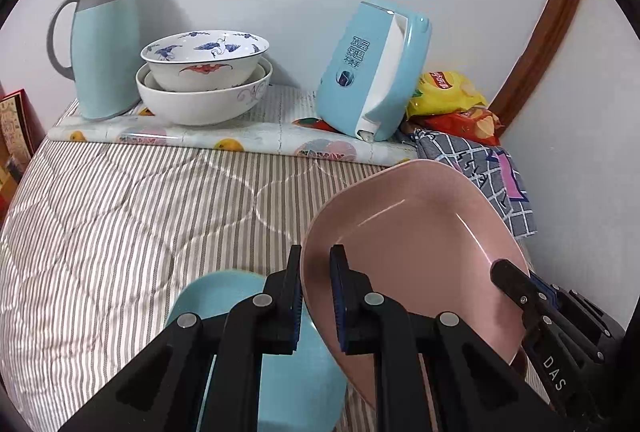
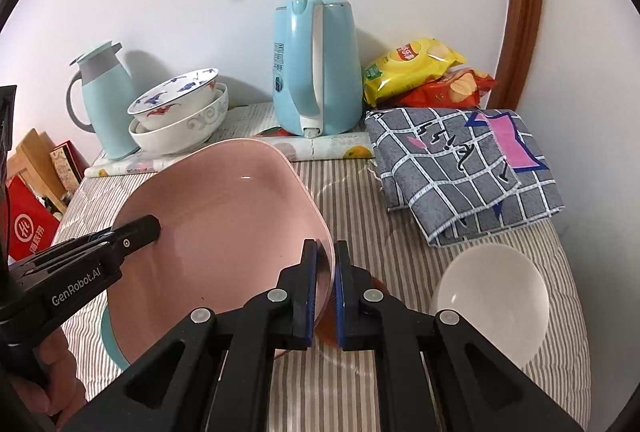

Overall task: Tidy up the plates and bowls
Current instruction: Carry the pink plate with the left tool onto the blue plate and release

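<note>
Both grippers clamp the pink plate (image 1: 416, 244), which is held tilted above the striped quilt (image 1: 120, 232). Left gripper (image 1: 316, 296): jaws narrow, pinching the plate's left rim. Right gripper (image 2: 326, 292): jaws narrow, pinching the opposite rim. A blue plate (image 1: 224, 292) lies beneath, near the quilt's front edge. The white bowl (image 2: 492, 300) at the quilt's right edge is empty. At the rear edge, a crane-pattern bowl (image 1: 204, 57) nests inside a larger white bowl (image 1: 204, 103); a further bowl possibly sits between them. A thermal jug (image 1: 106, 43) and electric kettle (image 2: 316, 67) stand beside the stack.
</note>
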Tool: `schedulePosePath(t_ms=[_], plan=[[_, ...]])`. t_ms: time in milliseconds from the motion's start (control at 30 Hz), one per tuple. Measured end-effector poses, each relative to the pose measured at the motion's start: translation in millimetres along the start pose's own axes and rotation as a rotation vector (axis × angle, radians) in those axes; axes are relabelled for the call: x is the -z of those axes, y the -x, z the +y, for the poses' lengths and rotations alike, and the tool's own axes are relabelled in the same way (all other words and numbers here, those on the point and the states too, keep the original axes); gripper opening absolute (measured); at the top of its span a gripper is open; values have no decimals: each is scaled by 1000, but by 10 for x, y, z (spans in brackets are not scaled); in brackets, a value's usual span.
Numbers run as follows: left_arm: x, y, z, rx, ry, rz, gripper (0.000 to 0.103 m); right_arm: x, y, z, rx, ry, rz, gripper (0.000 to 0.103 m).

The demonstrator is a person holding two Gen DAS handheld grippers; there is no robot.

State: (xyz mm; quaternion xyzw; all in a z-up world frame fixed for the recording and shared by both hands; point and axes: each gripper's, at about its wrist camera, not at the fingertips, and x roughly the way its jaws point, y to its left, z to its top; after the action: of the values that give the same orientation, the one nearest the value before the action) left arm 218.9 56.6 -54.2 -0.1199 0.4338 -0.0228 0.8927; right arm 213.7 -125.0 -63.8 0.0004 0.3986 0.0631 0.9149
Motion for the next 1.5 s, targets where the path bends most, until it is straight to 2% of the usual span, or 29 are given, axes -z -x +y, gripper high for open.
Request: schedulePosePath(t_ms=[333,700,1067,1500], plan=[[219,238,88,12,-4,-10,13,227,274,107,13,-6,-16,7],[392,334,346,17,30,-5,13,395,351,317,9,19,-5,7],[516,311,711,-7,74,12,13,471,190,623,-25,75,22,7],[587,130,923,-23,106,52,13,495,-115,793,-50,138,55,7]])
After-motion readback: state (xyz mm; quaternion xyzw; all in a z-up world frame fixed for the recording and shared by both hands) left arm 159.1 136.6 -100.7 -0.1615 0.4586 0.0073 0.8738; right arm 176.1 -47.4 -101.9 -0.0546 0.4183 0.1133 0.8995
